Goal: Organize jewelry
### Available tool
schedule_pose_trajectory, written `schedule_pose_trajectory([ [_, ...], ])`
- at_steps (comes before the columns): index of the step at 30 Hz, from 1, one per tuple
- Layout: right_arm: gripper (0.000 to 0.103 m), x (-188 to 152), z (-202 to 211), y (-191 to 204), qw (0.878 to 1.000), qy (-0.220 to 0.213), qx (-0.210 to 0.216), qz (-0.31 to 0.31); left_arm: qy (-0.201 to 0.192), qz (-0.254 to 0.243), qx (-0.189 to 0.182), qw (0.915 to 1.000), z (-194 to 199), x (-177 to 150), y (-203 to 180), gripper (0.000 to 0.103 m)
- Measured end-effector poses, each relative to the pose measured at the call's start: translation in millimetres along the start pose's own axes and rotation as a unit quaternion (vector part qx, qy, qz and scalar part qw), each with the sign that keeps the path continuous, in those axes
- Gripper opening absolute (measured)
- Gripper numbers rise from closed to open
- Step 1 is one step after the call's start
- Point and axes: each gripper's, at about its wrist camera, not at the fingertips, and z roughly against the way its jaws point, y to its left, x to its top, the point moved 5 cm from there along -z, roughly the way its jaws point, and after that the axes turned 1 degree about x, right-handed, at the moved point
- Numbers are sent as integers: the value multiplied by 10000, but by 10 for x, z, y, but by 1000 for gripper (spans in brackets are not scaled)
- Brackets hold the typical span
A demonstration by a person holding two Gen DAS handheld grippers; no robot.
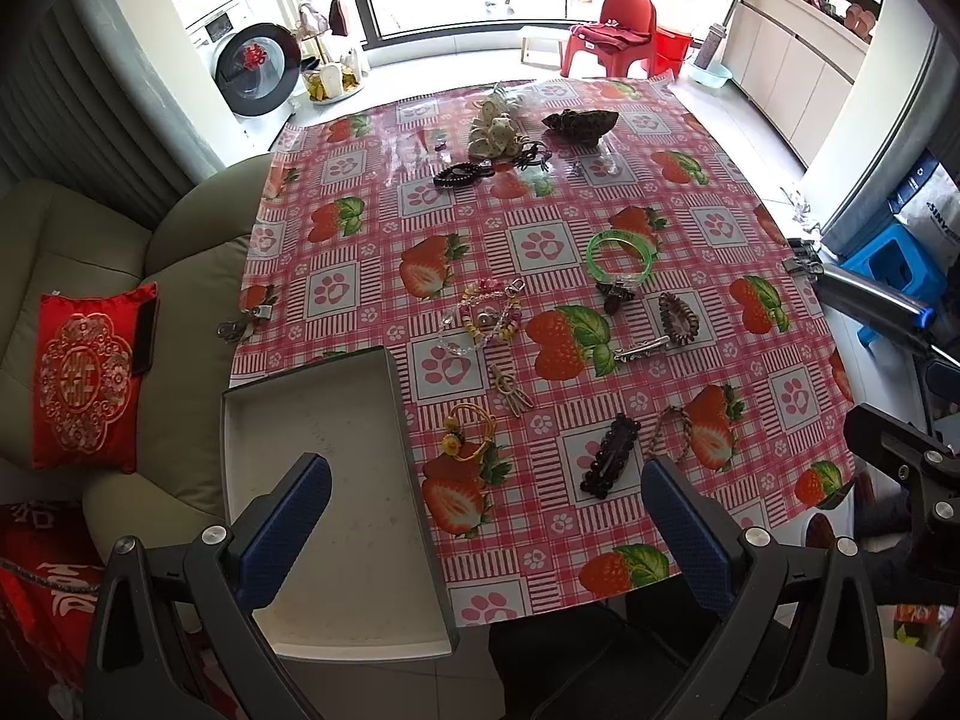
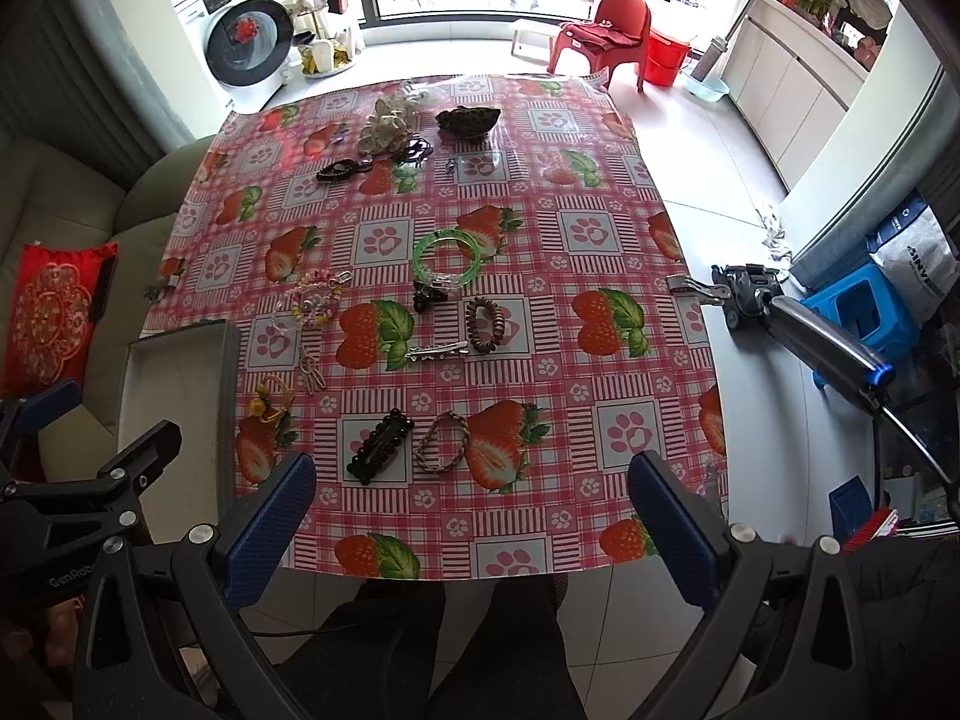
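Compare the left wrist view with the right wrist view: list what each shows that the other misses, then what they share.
Only the left wrist view shows the whole tray, near rim included. Only the right wrist view shows the person's dark-trousered legs under the table edge and the full tripod head. Both show the green bangle, black beaded hair clip, braided bracelet, and each gripper, left gripper and right gripper, jaws open and empty.

Left tongs (image 1: 486, 504) and right tongs (image 2: 471, 501) gape wide (both empty-jawed).

Bright window daylight, perhaps overexposed.
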Motion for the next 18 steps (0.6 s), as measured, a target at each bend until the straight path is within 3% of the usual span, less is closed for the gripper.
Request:
schedule_pose_trajectory([
  [18, 103, 68, -92, 147, 10000, 51, -11, 63, 88, -44, 79, 9999, -127, 22, 145, 103],
])
